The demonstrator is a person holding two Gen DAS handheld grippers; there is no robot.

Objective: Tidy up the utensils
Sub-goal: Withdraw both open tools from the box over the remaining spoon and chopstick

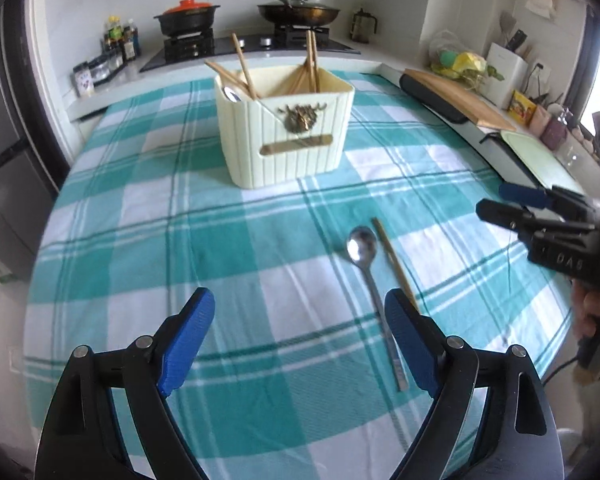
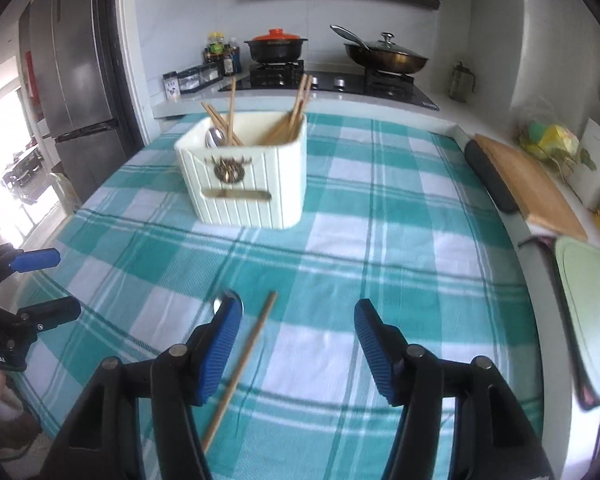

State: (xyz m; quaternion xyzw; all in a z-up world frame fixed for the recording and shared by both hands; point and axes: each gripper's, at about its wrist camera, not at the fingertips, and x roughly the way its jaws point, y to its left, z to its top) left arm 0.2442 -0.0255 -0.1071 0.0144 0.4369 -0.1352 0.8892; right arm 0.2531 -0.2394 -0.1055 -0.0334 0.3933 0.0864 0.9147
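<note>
A cream utensil caddy (image 1: 288,136) (image 2: 244,184) stands on the teal checked cloth (image 1: 180,220), holding wooden chopsticks (image 1: 244,64) (image 2: 300,108) and a spoon (image 1: 232,94). Nearer, a metal spoon (image 1: 362,246) and a single wooden chopstick (image 1: 392,256) (image 2: 248,356) lie side by side on the cloth. My left gripper (image 1: 300,300) (image 2: 56,284) is open and empty, with the spoon's handle by its right finger. My right gripper (image 2: 298,308) (image 1: 490,200) is also open and empty; the chopstick runs just inside its left finger, which hides most of the spoon's bowl (image 2: 220,303).
Behind the table is a stove with a red-lidded pot (image 2: 276,46) and a lidded wok (image 2: 388,58). Condiment bottles (image 1: 120,42) stand at the back left. A wooden cutting board (image 2: 528,184) and a pale green board (image 2: 588,304) lie along the right edge. A steel fridge (image 2: 72,80) stands left.
</note>
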